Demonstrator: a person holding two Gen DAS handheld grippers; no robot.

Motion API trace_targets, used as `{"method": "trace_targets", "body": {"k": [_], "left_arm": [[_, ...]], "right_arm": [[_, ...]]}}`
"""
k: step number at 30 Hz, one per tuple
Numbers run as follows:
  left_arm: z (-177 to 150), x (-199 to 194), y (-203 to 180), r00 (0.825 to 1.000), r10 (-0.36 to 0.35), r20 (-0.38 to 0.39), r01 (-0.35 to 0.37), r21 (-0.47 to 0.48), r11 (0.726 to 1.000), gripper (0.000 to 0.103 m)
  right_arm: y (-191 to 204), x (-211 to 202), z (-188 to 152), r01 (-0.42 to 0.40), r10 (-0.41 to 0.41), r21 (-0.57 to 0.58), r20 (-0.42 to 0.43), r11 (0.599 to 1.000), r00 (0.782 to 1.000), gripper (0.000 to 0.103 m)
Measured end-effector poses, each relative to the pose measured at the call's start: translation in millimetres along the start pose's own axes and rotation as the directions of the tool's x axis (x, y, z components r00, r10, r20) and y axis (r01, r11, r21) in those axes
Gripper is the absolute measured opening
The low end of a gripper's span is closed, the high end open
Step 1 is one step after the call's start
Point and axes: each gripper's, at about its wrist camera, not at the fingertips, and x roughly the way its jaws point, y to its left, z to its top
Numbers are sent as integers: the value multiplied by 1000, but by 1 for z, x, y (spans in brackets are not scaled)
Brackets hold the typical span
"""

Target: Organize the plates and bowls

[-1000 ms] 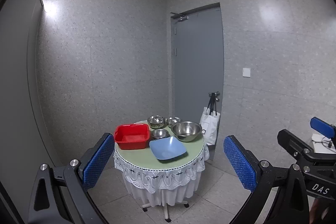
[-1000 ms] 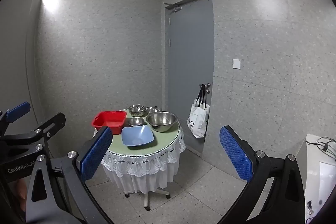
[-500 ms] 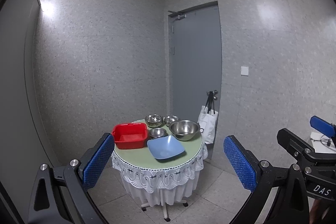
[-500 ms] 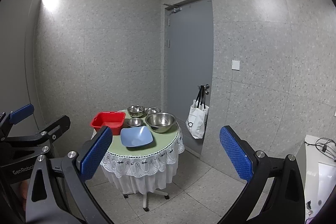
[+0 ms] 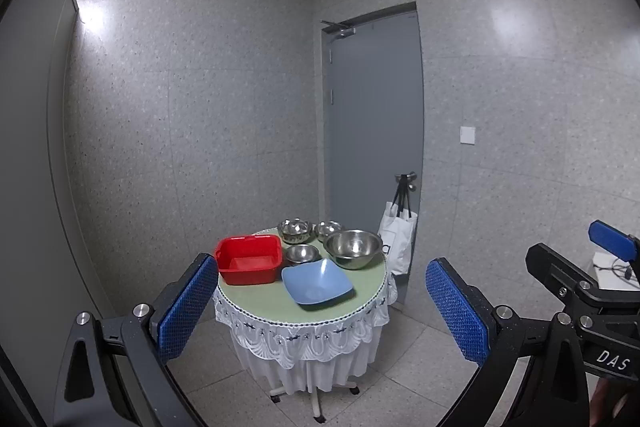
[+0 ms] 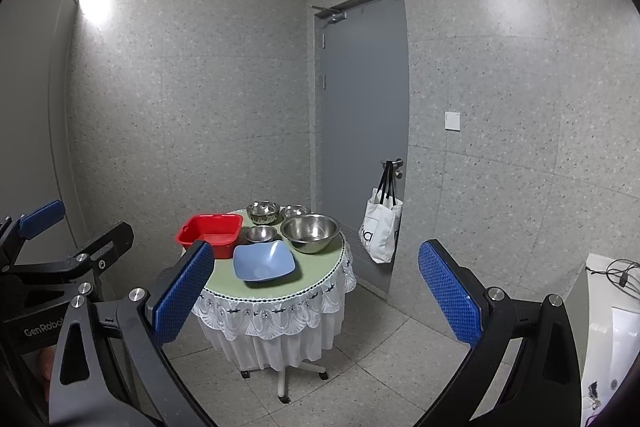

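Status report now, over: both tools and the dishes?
Left tool open, right tool open, both empty. Blue plate, steel bowls, red tub on table, untouched. Path clear.

Grey speckled walls (image 5: 200,87), grey door (image 5: 376,131), tiled floor (image 6: 380,379), lace-skirted round table (image 5: 348,301).

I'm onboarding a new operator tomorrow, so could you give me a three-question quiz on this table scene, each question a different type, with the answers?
1. True or false: the left gripper is closed on a bowl.
2. Multiple choice: which dish sits nearest the front edge of the round table? A) the red plastic basin B) the blue square dish C) the large steel bowl
3. Fill in: counting all sizes, the table holds ___ steel bowls.

Key
1. False: both it and the right gripper are open, empty and well short of the table.
2. B.
3. Four: the large one, a small steel bowl beside the basin, and two more at the back.
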Motion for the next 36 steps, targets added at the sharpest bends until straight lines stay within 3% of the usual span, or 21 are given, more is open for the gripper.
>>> {"method": "trace_targets", "body": {"k": [36], "left_arm": [[2,15,3,1000,27,-12,-28,-29,999,103]], "right_arm": [[14,25,-1,-32,32,-23,-11,999,999,103]]}}
